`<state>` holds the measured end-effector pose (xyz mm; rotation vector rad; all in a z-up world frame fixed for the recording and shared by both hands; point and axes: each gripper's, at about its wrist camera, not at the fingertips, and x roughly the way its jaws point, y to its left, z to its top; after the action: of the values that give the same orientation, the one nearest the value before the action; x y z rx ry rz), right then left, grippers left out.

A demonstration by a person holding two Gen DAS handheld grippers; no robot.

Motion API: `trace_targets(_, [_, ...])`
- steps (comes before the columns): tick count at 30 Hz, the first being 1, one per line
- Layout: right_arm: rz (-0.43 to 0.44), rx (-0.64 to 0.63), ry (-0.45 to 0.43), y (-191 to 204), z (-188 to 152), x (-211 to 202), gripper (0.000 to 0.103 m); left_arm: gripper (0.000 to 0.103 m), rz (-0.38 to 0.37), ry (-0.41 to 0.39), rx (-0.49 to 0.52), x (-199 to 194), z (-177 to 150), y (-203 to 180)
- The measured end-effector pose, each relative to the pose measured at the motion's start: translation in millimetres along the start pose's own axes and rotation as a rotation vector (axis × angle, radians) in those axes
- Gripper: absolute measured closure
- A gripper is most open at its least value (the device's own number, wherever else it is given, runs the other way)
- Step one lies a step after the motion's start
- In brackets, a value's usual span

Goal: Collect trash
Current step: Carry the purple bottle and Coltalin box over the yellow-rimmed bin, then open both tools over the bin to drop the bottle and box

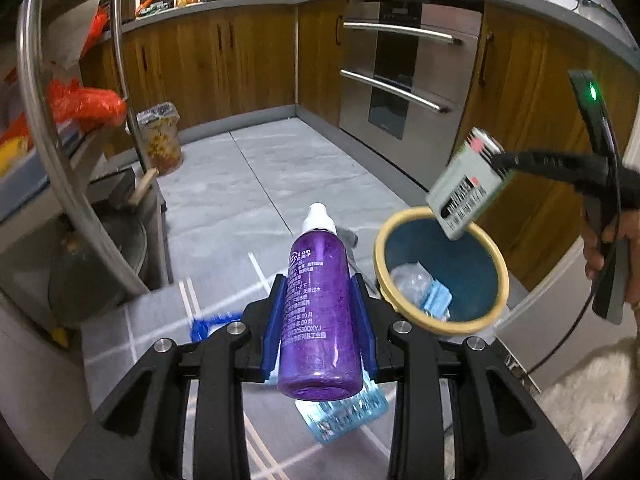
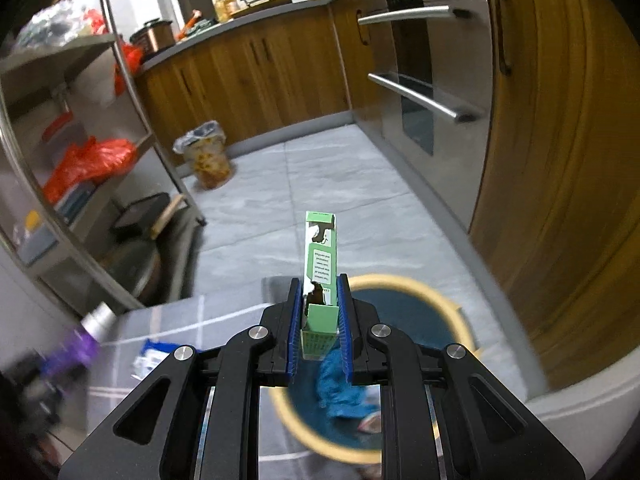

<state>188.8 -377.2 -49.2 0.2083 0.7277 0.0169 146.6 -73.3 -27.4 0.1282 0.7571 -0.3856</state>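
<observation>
Your floor point(image 1: 248, 184) was pale grey tile, with a grey lined mat point(image 1: 160, 320) at its near edge. On it stood a yellow-rimmed blue bin point(image 1: 440, 270) near the cabinets, a bag-lined patterned bin point(image 1: 162, 140) by the far cabinets, and a blue wrapper point(image 2: 150, 356) on the mat.

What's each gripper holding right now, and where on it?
Left gripper clamps the purple bottle around its body. Right gripper pinches the green carton at its near end.

Bin point(image 1: 440, 268) mouth, lower right of left view: carton point(image 1: 466, 184) hangs over its far rim, near side open. Metal rack point(image 1: 72, 184) blocks frame left; wooden cabinets point(image 1: 520, 128) wall off the right. Bare floor point(image 1: 248, 184) mid-frame between them.
</observation>
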Motion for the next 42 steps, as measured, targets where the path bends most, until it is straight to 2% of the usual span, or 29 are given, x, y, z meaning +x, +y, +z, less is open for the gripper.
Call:
trace_targets(5, [-0.031,-0.015,0.022,-19.0,4.9,10.8,0.085,0.071,-0.025,-0.018,-0.035,5.3,37.4,7.7])
trace_targets(9, [-0.033,0.036,0.075,-38.3,0.6,26.3,0.085,0.071,-0.071,-0.001,-0.016,25.8,53.5,-11.2])
trace_targets(13, [-0.062,0.061,0.136,-52.8,-5.9,43.6,0.085,0.071,-0.12,0.052,0.024,55.3,49.4,-42.4])
trace_targets(19, [-0.081,0.094,0.24,-66.4,-20.3,69.6,0.085,0.071,-0.205,0.173,0.107,108.5,25.2,-99.0])
trace_targets(26, [-0.098,0.084,0.34,-63.7,-34.4,89.6,0.085,0.071,-0.231,0.259,0.181,148.0,1.8,-140.3])
trace_targets(31, [-0.091,0.084,0.345,-63.2,-33.6,91.2,0.085,0.071,-0.221,0.258,0.208,158.9,3.2,-150.4])
trace_targets(37, [-0.107,0.077,0.357,-63.6,-33.1,95.6,0.082,0.071,-0.24,0.224,0.187,152.8,10.4,-147.4])
trace_targets(40, [-0.102,0.077,0.347,-61.5,-32.3,93.7,0.067,0.07,-0.236,0.22,0.176,150.3,11.1,-143.7])
trace_targets(42, [-0.095,0.071,0.336,-59.0,-31.8,91.5,0.064,0.07,-0.232,0.223,0.165,148.3,10.9,-140.1])
